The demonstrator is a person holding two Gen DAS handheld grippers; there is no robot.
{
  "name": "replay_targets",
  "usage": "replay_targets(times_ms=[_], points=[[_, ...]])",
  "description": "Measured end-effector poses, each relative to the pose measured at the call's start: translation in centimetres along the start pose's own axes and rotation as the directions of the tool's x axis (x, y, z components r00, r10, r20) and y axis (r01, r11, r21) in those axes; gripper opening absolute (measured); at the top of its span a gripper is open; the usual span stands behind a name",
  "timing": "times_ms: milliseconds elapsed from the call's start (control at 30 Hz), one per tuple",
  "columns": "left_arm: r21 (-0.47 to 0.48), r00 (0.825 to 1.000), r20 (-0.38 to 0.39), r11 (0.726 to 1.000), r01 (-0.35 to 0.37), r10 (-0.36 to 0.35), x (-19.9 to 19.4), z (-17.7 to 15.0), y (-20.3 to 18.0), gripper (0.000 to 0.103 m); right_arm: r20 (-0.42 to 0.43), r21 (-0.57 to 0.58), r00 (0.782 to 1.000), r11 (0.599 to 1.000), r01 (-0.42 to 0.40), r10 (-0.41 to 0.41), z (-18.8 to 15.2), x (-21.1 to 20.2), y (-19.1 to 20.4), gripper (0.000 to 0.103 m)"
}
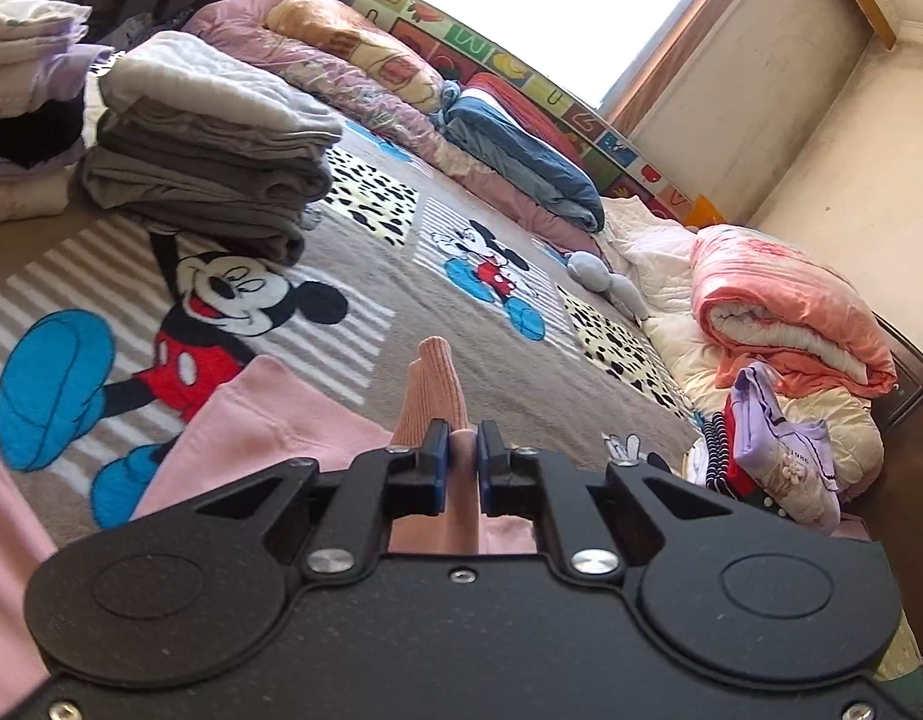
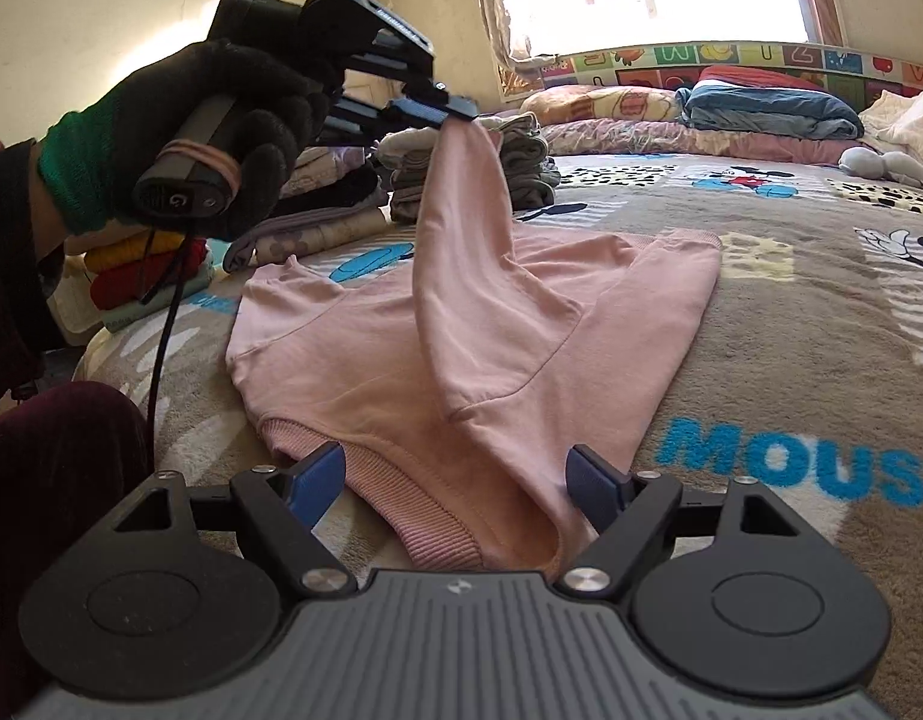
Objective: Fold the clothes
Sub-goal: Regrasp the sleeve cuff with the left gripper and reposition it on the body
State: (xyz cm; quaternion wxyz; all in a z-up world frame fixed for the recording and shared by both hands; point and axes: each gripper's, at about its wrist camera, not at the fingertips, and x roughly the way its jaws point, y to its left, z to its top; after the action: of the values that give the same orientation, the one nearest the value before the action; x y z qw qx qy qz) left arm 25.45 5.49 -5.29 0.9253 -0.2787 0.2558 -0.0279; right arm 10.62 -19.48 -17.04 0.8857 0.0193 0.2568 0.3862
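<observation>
Left gripper was clamped on the pink sweatshirt's cuff, upper left of frame, sleeve lifted off the blanket. Right gripper stood apart over the hem, bottom centre, holding nothing. Sleeve-fold under way, I'd say; next, carry that cuff across the body.

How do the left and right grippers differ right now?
The left gripper is shut on the pink sweatshirt's ribbed cuff; the right gripper is open and grips nothing. The left gripper is raised, with the sleeve hanging from it; the right gripper sits low at the sweatshirt's hem. Both have blue pads on black fingers.
</observation>
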Motion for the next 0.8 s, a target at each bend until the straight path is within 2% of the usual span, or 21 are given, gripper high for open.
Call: replay_targets(times_ms=[133,367,567,800], points=[[0.041,1.0,-0.024,0.999,-0.006,0.007,2.9,0.4,-2.6,0.007,0.004,0.015,1.0,1.0,-0.013,0.013,-0.1,-0.4,-0.2,0.08],[0.169,0.994,-0.073,0.983,-0.074,0.087,8.6,-1.1,-6.1,0.007,0.006,0.043,0.999,0.998,-0.038,0.038,-0.2,-0.4,-0.7,0.08],[0.259,0.985,-0.096,0.959,-0.114,0.143,11.9,-3.4,-7.6,0.007,-0.018,0.012,0.999,0.999,-0.043,0.043,-0.4,0.0,-0.3,0.083],[0.347,0.975,-0.108,0.926,-0.147,0.195,14.6,-5.5,-8.7,0.007,-0.019,0.038,0.998,0.998,-0.059,0.06,-0.4,0.1,-0.6,0.083]])
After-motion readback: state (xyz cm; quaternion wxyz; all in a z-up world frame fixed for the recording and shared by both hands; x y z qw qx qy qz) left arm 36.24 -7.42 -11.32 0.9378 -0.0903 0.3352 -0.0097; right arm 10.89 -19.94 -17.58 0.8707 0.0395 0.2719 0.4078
